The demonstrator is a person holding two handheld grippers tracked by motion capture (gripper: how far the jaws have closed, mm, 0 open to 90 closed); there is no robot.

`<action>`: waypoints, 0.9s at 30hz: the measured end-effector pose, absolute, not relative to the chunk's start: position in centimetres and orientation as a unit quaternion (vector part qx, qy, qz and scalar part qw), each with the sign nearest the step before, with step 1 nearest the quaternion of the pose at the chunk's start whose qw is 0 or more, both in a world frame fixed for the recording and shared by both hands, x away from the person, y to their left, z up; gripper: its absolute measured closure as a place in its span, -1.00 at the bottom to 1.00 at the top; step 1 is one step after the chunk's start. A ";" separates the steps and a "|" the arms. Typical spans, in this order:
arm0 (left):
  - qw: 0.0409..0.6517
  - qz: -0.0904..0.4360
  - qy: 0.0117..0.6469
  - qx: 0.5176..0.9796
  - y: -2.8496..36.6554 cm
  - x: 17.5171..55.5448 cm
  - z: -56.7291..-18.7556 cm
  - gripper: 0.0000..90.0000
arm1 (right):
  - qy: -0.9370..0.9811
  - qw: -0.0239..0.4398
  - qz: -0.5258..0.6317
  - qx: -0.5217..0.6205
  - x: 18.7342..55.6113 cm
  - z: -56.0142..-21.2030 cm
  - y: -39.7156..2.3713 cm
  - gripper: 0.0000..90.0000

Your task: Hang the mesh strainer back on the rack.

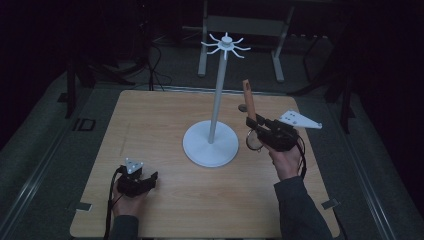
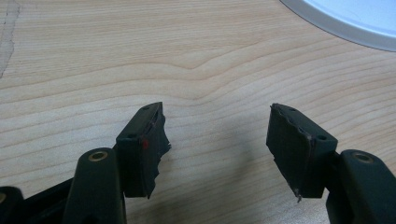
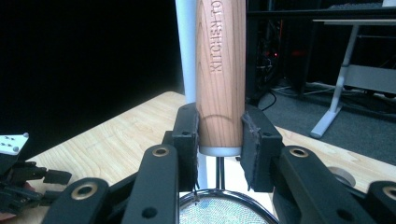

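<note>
Dim room, pale wooden table (image 1: 150, 125); white stand (image 1: 211, 142) mid-table. Just right of it, right gripper (image 3: 219, 140) clamps a strainer's wooden handle (image 3: 221, 70) upright. Near-left of it, left gripper (image 2: 217, 140) rests wide apart, empty.

- The table (image 1: 165, 125) is light wood with a square top.
- A white stand (image 1: 211, 144) sits on its round base near the middle.
- A small round thing (image 1: 242, 107) lies by the far edge, too small to tell.
</note>
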State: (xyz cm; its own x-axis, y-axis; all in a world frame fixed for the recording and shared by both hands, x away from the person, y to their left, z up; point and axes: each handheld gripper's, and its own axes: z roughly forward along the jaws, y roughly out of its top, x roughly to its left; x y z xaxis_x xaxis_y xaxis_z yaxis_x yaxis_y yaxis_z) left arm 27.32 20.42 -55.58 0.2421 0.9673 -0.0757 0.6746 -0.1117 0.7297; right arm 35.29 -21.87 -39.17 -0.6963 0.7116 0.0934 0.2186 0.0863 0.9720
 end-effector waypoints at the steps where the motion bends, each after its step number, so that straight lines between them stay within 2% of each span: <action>1: 0.336 0.218 0.575 0.713 20.4 27.3 -55.6 -0.17 | 0.706 0.210 0.591 0.329 35.3 -39.1 -21.8 0.55; 27: 0.335 0.217 0.576 0.714 20.4 27.3 -55.6 -0.17 | 0.700 0.216 0.604 0.315 35.2 -37.5 -21.4 0.55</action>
State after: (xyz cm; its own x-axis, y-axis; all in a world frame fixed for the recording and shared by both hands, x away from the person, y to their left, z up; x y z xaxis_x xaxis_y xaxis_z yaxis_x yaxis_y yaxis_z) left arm 27.33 20.42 -55.58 0.2431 0.9671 -0.0753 0.6764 -0.1134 0.7277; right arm 35.17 -21.42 -37.48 -0.7086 0.7014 0.0772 0.1795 0.0734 0.9810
